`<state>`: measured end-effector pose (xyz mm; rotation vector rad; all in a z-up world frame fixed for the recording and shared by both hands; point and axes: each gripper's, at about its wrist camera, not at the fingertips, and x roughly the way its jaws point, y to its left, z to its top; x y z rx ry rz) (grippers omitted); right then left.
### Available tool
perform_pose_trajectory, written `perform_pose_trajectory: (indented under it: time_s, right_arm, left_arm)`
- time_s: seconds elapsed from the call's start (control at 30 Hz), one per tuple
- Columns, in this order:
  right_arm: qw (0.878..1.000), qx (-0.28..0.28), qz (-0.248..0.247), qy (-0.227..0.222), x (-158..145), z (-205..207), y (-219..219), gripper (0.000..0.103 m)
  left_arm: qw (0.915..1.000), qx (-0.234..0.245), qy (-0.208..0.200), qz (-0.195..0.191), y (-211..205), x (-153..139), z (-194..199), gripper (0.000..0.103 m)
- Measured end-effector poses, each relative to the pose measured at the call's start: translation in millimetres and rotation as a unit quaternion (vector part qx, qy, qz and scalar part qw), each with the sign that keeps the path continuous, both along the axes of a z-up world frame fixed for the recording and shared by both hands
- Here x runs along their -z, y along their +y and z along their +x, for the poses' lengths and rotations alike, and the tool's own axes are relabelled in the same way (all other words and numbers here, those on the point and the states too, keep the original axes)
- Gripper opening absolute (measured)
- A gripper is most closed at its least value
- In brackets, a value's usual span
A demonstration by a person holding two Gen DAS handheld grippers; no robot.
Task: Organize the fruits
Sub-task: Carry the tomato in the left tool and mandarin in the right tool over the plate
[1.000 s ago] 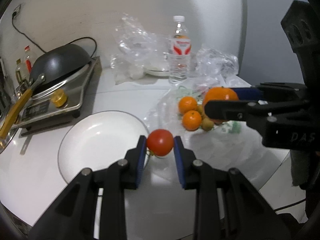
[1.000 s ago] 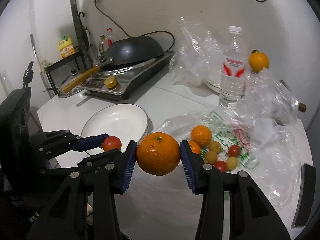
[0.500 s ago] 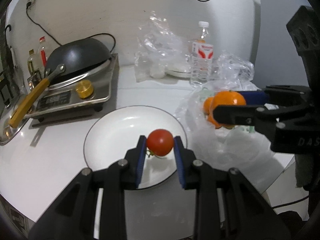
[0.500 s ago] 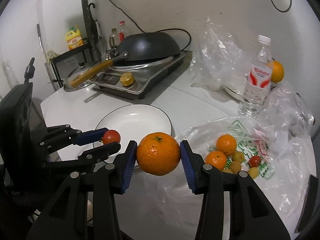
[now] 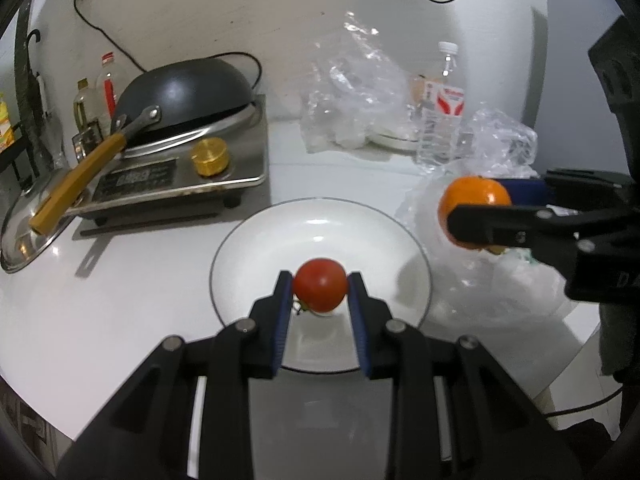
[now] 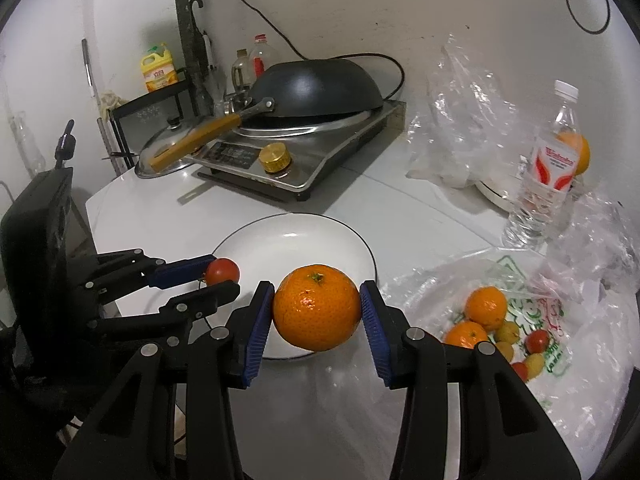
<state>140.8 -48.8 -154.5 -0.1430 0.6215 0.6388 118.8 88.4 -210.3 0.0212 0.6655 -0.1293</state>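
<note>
My left gripper [image 5: 320, 290] is shut on a red tomato [image 5: 320, 289] and holds it above the near part of the empty white plate [image 5: 320, 220]. My right gripper [image 6: 317, 308] is shut on a large orange [image 6: 317, 307] just in front of the plate's [image 6: 296, 236] near right rim. In the left wrist view the orange [image 5: 474, 196] hangs right of the plate. The tomato shows in the right wrist view [image 6: 222, 271] at the plate's left edge. More oranges [image 6: 486, 307] and small fruits [image 6: 537, 341] lie on a plastic bag [image 6: 560, 360] to the right.
An induction cooker [image 5: 176, 180] with an upturned black wok [image 5: 184, 96] stands behind the plate on the left. A water bottle [image 6: 548, 172], crumpled clear bags [image 6: 460, 120] and another orange [image 6: 576, 152] are at the back right. A glass lid [image 5: 24, 240] lies far left.
Both grippers have moved left with their fruit. The tomato now hangs over the plate's middle front, and the orange has come from over the bag to the plate's right rim.
</note>
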Motion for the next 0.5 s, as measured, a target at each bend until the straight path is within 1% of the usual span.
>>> perform_pose_trajectory:
  time_s: [0.13,0.27,0.5]
  right_arm:
    - [1.000,-0.004,0.009,0.000,0.7,5.2,6.6,0.047]
    - [1.000,-0.010,0.011,-0.001,1.6,11.3,12.9,0.047]
    - [1.000,-0.017,0.007,0.012,9.7,27.4,24.7,0.047]
  left_arm:
    - [0.9999,-0.008,0.002,0.007,8.2,3.6,5.2,0.028]
    - [0.9993,-0.021,-0.001,0.030,13.7,8.8,12.8,0.028]
    - [0.9982,-0.037,0.009,0.047,23.9,20.0,30.5,0.028]
